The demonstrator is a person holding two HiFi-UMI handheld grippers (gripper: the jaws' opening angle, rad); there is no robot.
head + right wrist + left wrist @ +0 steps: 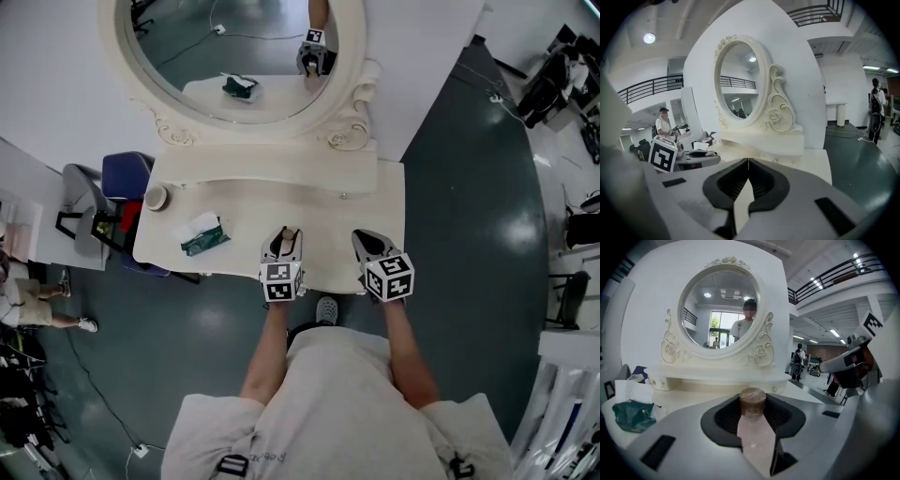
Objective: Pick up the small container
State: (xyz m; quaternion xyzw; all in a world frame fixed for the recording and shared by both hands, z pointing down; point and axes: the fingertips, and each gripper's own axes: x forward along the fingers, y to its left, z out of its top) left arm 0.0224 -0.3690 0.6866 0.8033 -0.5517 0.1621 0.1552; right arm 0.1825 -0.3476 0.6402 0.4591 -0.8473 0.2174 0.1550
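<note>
Pale pink body, brown cap: the small container (pixel 753 405) sits pinched between the jaws of the left gripper (pixel 282 242), pads pressing on both sides, over the front of the cream counter (pixel 244 202). Right gripper (pixel 748 164) just beside it, jaws pressed together, nothing in them. Green tissue pack (pixel 203 236) and round jar (pixel 157 197) lie well off to the left. Oval mirror (pixel 239 47) behind.

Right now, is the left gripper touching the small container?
Touching. The left gripper has both jaws pressed on the pink sides of the small container, with no gap, seen in the left gripper view.
</note>
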